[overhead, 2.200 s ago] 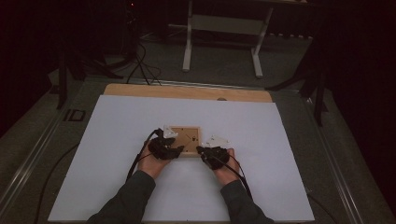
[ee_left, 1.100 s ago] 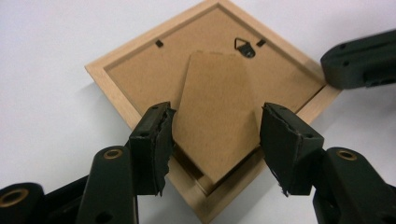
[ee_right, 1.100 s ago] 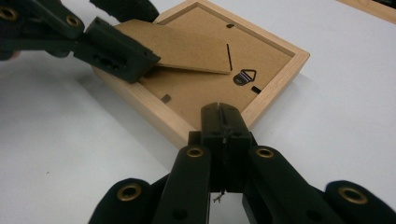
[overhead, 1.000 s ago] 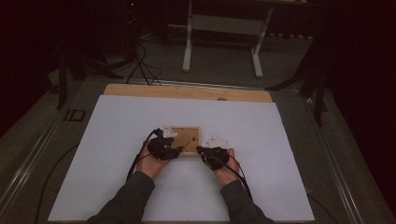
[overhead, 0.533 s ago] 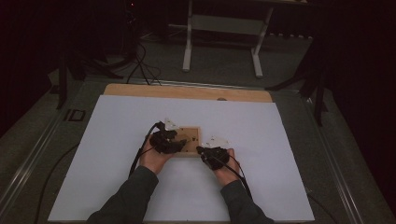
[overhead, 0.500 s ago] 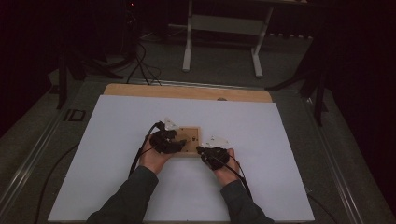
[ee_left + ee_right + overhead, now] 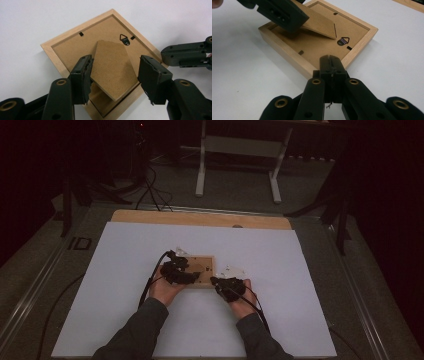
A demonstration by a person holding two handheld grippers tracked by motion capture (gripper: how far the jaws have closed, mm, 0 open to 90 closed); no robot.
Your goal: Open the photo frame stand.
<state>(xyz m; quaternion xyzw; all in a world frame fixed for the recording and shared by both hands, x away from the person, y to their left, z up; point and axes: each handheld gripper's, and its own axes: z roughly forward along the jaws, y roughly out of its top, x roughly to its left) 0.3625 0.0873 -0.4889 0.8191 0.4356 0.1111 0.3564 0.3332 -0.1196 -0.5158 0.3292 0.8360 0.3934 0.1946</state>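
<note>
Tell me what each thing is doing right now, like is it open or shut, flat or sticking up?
Picture frame: lying face down on the white table, back side up.
Stand flap: tilted up off the frame's back.
Hanging hook: lying flat on the backing.
Left gripper: open, fingers either side of the flap.
Right gripper: shut, empty, tip at the frame's edge.

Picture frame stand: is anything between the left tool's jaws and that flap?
Nothing visible. The left tool straddles the lifted stand of the picture frame, jaws open on either side; the right tool sits shut at the frame's edge.
</note>
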